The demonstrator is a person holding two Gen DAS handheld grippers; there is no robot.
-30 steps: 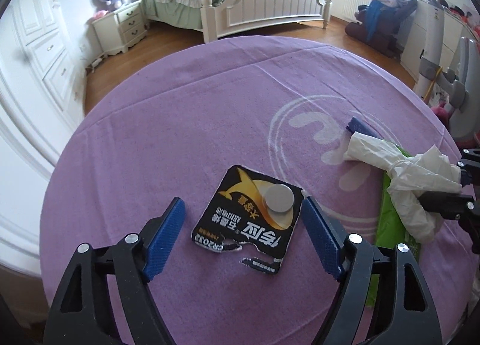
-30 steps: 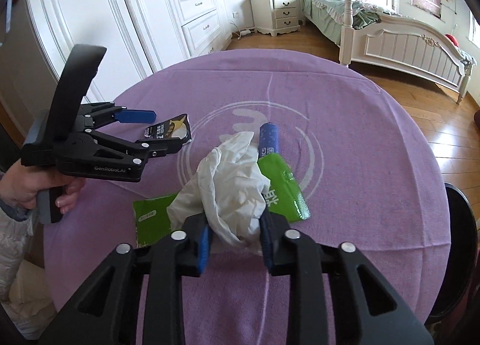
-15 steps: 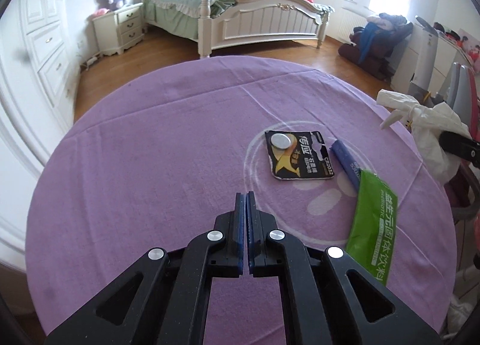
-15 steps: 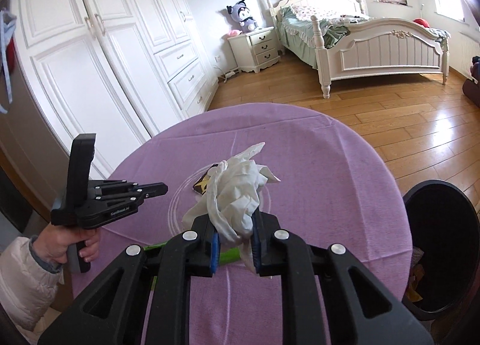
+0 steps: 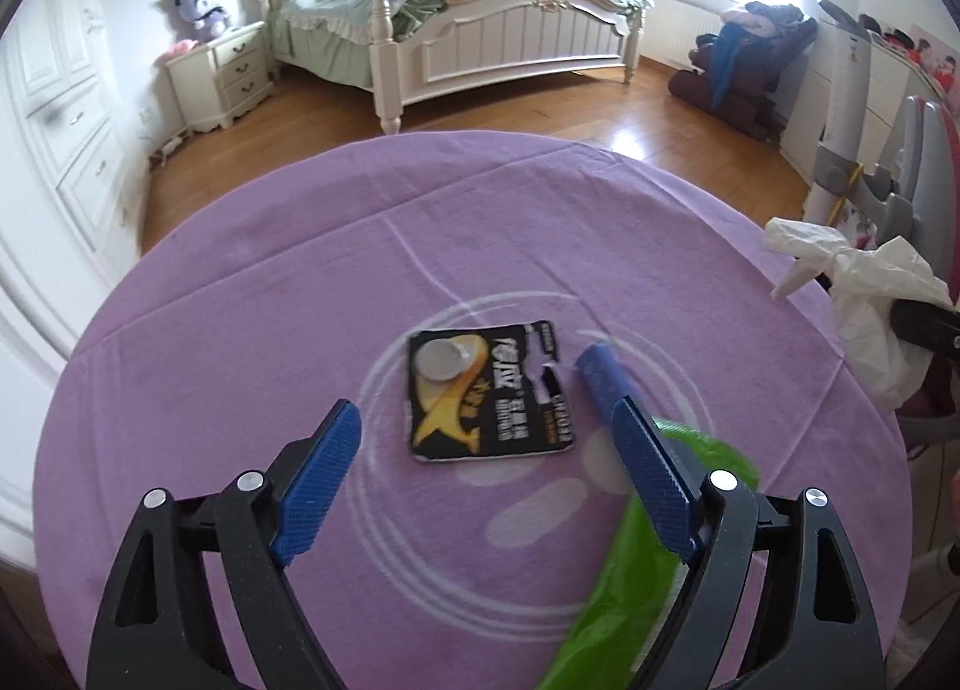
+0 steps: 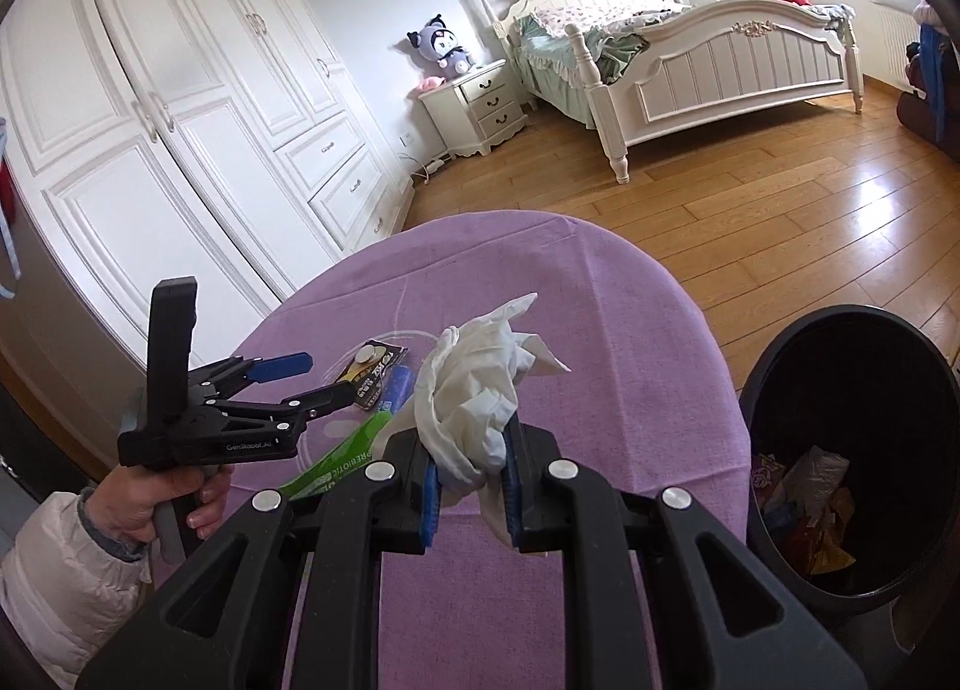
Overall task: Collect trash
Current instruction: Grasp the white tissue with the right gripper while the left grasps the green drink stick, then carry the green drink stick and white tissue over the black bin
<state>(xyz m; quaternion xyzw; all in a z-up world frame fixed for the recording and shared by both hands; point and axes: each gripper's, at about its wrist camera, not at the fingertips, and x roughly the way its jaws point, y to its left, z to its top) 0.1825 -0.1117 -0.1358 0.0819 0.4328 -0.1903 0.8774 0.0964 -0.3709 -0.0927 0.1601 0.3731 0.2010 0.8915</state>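
Observation:
My right gripper [image 6: 470, 480] is shut on a crumpled white tissue [image 6: 477, 390] and holds it above the purple table, left of a black trash bin [image 6: 852, 450]. The tissue also shows at the right edge of the left wrist view [image 5: 864, 300]. My left gripper [image 5: 486, 468] is open and empty, low over the table. Between and just beyond its fingers lies a black and yellow battery card [image 5: 489, 390]. A blue wrapper [image 5: 603, 375] and a green packet [image 5: 636, 582] lie by its right finger. The left gripper also shows in the right wrist view [image 6: 312, 384].
The round table has a purple cloth [image 5: 300, 300]. The bin stands on the wood floor at the table's right edge and holds several wrappers [image 6: 804, 504]. A bed [image 5: 480, 36], a nightstand [image 5: 219, 72] and white wardrobes [image 6: 180, 120] stand beyond.
My left gripper went from open to shut and is open again, now close over the battery card. My right gripper lifted the tissue off the table and swung right toward the bin.

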